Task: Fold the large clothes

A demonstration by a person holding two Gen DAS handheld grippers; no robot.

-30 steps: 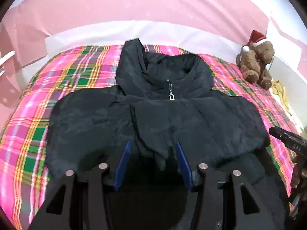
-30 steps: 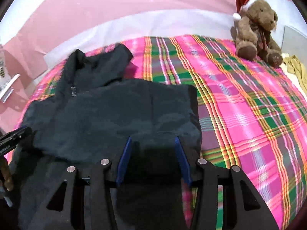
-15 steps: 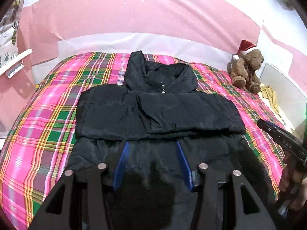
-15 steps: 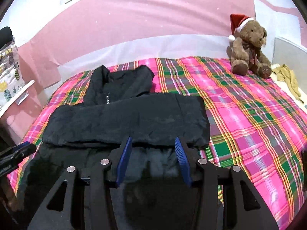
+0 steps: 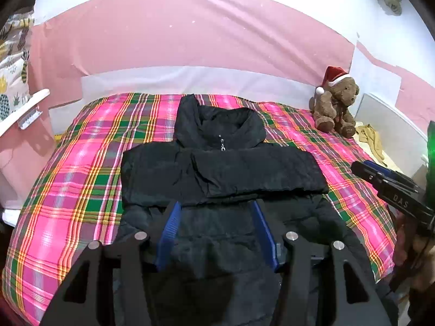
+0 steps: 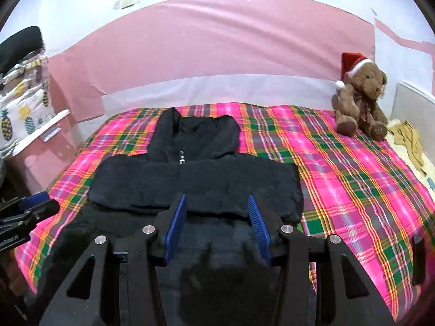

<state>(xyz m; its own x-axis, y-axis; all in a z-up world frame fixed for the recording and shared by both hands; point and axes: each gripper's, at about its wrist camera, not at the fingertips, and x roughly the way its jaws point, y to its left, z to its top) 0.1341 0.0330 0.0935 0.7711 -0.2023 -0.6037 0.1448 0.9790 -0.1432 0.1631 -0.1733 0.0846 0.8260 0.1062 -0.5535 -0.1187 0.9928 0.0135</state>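
Observation:
A black puffer jacket (image 5: 217, 174) lies front up on the plaid bed cover (image 5: 81, 179), hood toward the headboard. Both sleeves are folded across the chest. It also shows in the right wrist view (image 6: 195, 182). My left gripper (image 5: 216, 209) is open and empty, held above the jacket's lower part. My right gripper (image 6: 216, 203) is open and empty, also above the lower part. The right gripper shows at the right edge of the left wrist view (image 5: 391, 187). The left gripper shows at the left edge of the right wrist view (image 6: 24, 214).
A brown teddy bear (image 5: 335, 106) with a Santa hat sits at the bed's far right corner, also in the right wrist view (image 6: 361, 100). A yellowish cloth (image 6: 410, 141) lies beside it. A pink headboard (image 5: 190, 35) stands behind. A white shelf (image 5: 24, 111) is at the left.
Both grippers have pulled back and up from the jacket, so more of the bed and wall shows. Both stay open. The jacket lies still with sleeves folded.

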